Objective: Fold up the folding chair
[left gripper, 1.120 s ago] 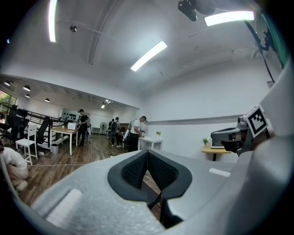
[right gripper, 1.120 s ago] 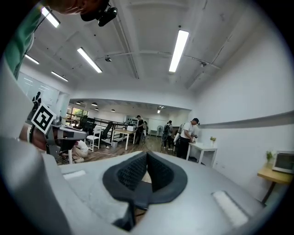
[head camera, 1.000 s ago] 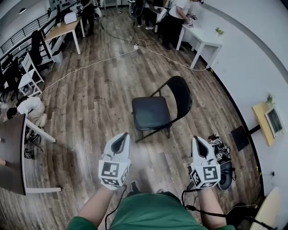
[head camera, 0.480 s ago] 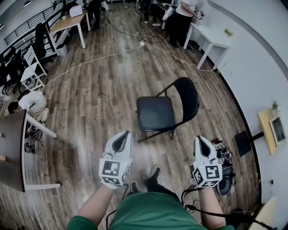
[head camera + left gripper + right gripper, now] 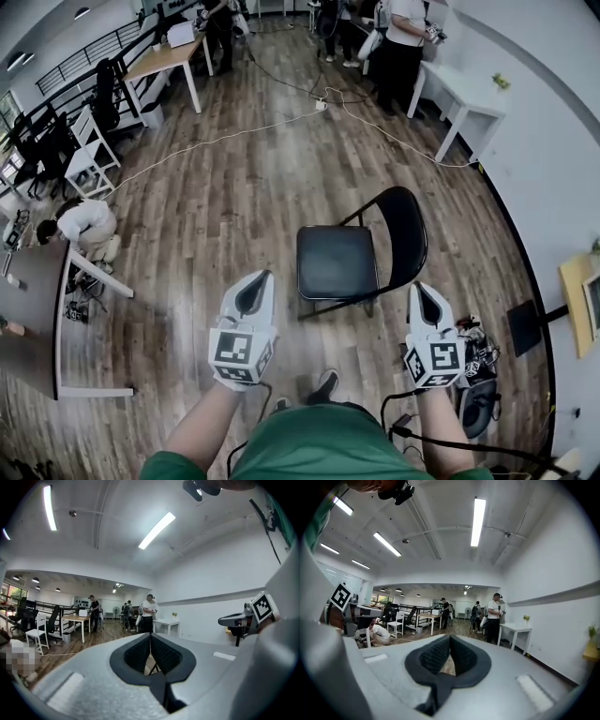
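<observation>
Head view shows a black folding chair [image 5: 339, 262] with a padded square seat, a rounded backrest [image 5: 406, 232] and a thin dark metal tube frame. It stands fully open on the brown wood-plank floor [image 5: 234, 187], just ahead of both grippers and nearer the right one, with the backrest toward the picture's right. The left gripper [image 5: 251, 289] and the right gripper [image 5: 423, 298] are both held short of the chair, touching nothing. Each gripper view shows its dark ribbed pads pressed together with nothing between them, so both are closed and empty. The chair looks stiff and probably fairly light. Its painted tubing is likely smooth enough to slip between the pads, and its feet could skate on the floor when pushed. A sound hold would be one gripper on the top rim of the backrest to steady it and the other under the seat's front edge to swing it up, keeping clear of the side hinges where the frame scissors shut.
</observation>
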Action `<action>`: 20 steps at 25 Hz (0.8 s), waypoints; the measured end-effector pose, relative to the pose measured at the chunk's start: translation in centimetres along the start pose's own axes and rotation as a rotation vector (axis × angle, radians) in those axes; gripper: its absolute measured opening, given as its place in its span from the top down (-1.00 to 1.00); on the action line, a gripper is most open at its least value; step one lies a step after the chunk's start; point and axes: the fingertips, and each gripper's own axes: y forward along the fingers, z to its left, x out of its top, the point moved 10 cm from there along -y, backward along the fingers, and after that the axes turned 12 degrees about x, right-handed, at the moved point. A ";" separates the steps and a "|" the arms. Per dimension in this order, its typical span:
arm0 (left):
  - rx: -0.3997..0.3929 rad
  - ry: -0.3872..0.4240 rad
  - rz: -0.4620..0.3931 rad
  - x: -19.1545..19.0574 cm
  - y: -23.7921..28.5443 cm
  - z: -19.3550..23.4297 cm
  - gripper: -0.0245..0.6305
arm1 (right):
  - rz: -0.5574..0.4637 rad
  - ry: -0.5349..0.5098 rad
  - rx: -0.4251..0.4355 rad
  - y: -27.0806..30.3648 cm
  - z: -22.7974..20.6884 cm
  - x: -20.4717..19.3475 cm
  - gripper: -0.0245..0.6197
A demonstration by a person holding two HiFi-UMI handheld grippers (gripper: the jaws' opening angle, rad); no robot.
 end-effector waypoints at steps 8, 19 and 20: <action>0.045 0.035 0.029 0.5 3.9 -3.6 0.89 | -0.030 0.054 0.032 2.9 -6.7 -1.1 0.91; 0.068 0.061 0.071 1.0 7.7 -5.5 0.89 | -0.022 0.106 0.043 5.3 -11.7 -2.3 0.91; 0.068 0.060 0.075 0.8 8.2 -5.5 0.89 | -0.020 0.106 0.042 5.6 -11.9 -2.4 0.91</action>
